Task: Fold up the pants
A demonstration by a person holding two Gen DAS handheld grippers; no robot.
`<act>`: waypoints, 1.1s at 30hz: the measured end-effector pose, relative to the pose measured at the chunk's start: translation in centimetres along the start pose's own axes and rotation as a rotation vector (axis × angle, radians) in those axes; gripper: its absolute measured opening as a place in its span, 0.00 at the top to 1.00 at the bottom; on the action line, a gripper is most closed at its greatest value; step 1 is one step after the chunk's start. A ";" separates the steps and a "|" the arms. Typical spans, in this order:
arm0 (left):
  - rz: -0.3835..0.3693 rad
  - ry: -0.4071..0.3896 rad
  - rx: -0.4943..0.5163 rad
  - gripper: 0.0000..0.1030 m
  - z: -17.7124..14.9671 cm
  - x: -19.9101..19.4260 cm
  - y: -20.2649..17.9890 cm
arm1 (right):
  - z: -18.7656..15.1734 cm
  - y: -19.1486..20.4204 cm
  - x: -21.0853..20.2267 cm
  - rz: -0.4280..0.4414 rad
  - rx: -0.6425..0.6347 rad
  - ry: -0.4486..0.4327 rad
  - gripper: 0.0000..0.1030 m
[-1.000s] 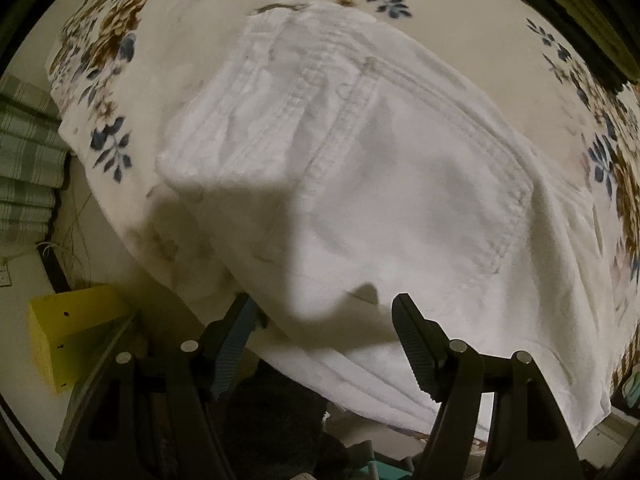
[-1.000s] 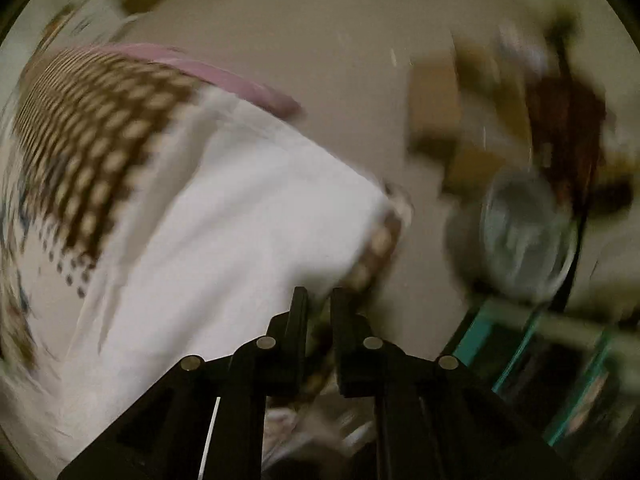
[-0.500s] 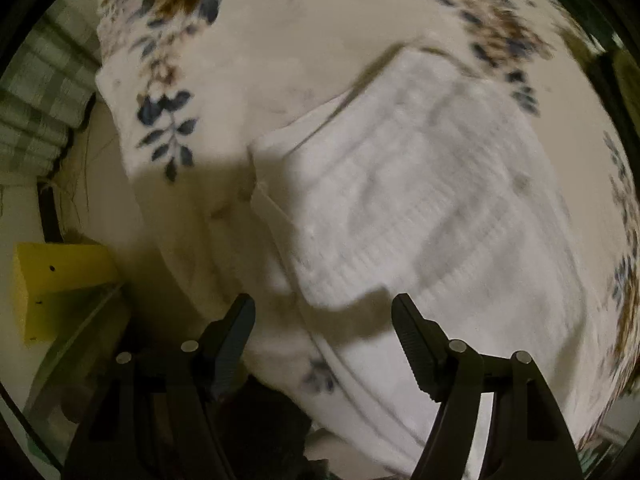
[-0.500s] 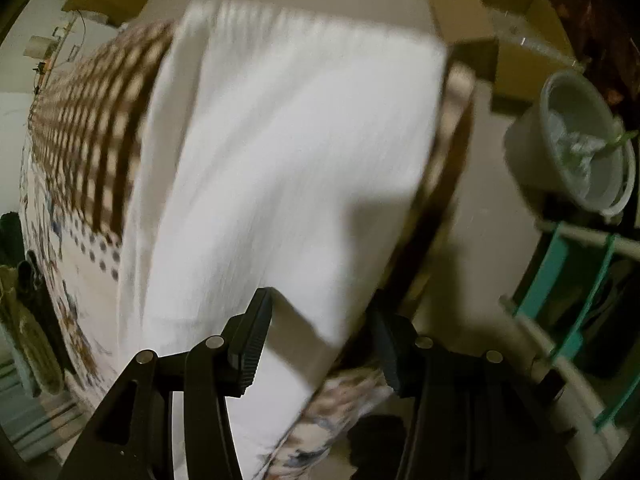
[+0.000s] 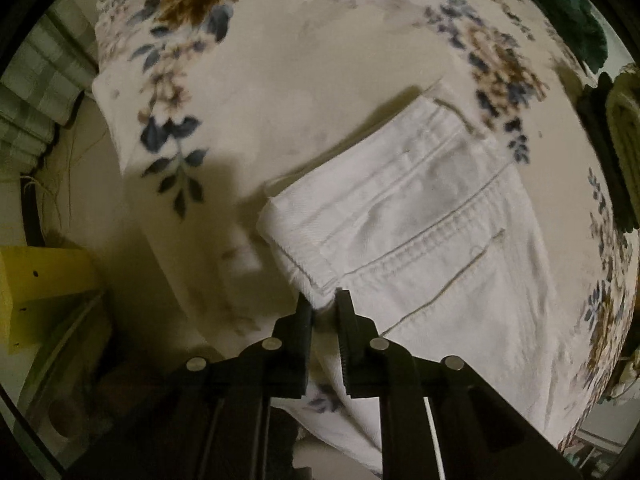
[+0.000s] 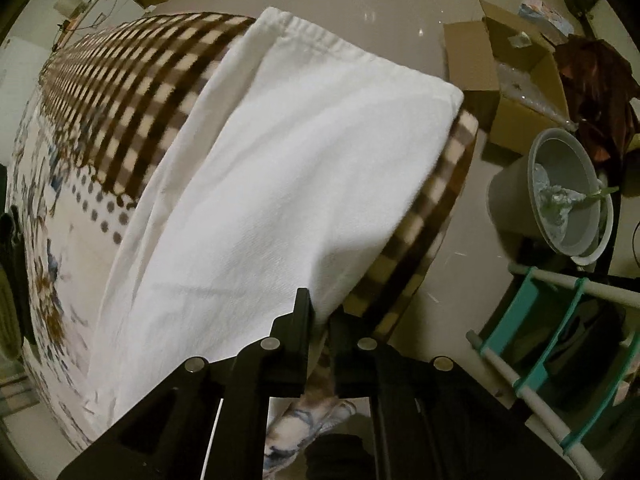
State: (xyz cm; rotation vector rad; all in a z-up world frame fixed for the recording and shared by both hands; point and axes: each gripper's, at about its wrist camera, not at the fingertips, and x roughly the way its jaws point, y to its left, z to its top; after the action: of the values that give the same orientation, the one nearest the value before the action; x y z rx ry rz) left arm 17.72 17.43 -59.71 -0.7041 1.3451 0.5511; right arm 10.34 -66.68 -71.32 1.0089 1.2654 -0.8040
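White pants (image 5: 432,240) lie on a floral bedspread (image 5: 280,80), the waistband end with its seams and a back pocket toward the camera. My left gripper (image 5: 323,306) is shut on the near corner of the waistband. In the right wrist view the pants' leg (image 6: 288,184) lies over the bed's checked brown blanket (image 6: 132,96), hem toward the far side. My right gripper (image 6: 320,312) is shut on the leg's near edge at the bed's corner.
Beside the bed on the left are a yellow box (image 5: 44,292) and a striped cloth (image 5: 36,92). On the right stand a grey bucket (image 6: 560,196), open cardboard boxes (image 6: 508,80) and a teal and white rack (image 6: 560,352). Dark clothes (image 5: 616,148) lie at the bed's far edge.
Both grippers were open half a second ago and have now shut on the pants, the left on the waistband corner, the right on the leg edge. Both hands shifted over the bed.
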 end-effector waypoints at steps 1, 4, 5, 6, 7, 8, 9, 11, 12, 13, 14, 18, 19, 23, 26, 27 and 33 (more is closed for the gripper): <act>0.008 0.010 0.007 0.90 0.1 0.6 0.1 | 0.1 0.0 0.1 -0.002 0.007 0.008 0.92; 0.022 0.025 0.020 0.86 0.6 1.3 -0.2 | 0.6 -0.4 1.7 -0.031 -0.001 0.060 0.92; 0.024 0.025 0.033 0.86 0.3 0.9 -0.8 | 0.9 -0.5 2.2 -0.032 -0.004 0.074 0.91; 0.029 0.023 0.053 0.86 0.0 0.2 -1.3 | 1.2 -0.5 2.5 -0.036 -0.019 0.091 0.90; 0.029 0.016 0.071 0.85 -0.4 -0.7 -1.5 | 1.4 -0.1 2.5 -0.041 -0.053 0.110 0.81; 0.031 0.009 0.085 0.82 -0.8 -1.6 -1.6 | 1.6 0.2 2.3 -0.052 -0.081 0.117 0.71; 0.042 0.001 0.106 0.81 -1.3 -2.7 -1.7 | 1.6 0.5 1.7 -0.065 -0.117 0.119 0.65; 0.061 -0.026 0.167 0.67 -2.6 -4.6 -2.8 | 1.3 1.3 0.2 -0.058 -0.179 0.103 0.48; 0.069 -0.032 0.211 0.61 -3.4 -5.4 -3.9 | 1.0 1.9 -0.6 -0.045 -0.213 0.095 0.47; 0.070 -0.029 0.240 0.49 -3.9 -5.8 -5.1 | 0.6 2.6 -1.5 -0.038 -0.243 0.093 0.47; 0.054 -0.017 0.266 0.44 -4.5 -6.1 -5.8 | 0.3 3.4 -2.2 -0.029 -0.263 0.100 0.45; -0.113 0.105 0.300 0.42 -7.7 -5.2 -13.4 | 0.0 7.0 -2.9 0.059 -0.239 0.192 0.44; -0.145 0.134 0.312 0.42 -8.4 -4.8 -15.4 | 0.2 7.7 -2.6 0.081 -0.229 0.206 0.44; -0.192 0.256 0.393 0.42 -11.5 -1.6 -24.6 | 1.0 13.1 -0.4 0.119 -0.220 0.240 0.44; -0.157 0.322 0.435 0.43 -13.3 0.9 -29.0 | 0.9 16.4 2.1 0.129 -0.201 0.301 0.44; -0.145 0.336 0.431 0.43 -13.9 1.4 -30.1 | 0.8 16.9 2.9 0.121 -0.170 0.326 0.44; -0.054 0.363 0.399 0.68 -13.9 4.3 -32.9 | 0.1 15.3 7.0 0.064 0.055 0.409 0.65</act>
State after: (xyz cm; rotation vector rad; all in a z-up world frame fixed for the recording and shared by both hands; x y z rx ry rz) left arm 32.65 -15.23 -60.43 -0.5212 1.7057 0.1013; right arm 25.46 -60.78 -75.80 1.2963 1.5529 -0.6019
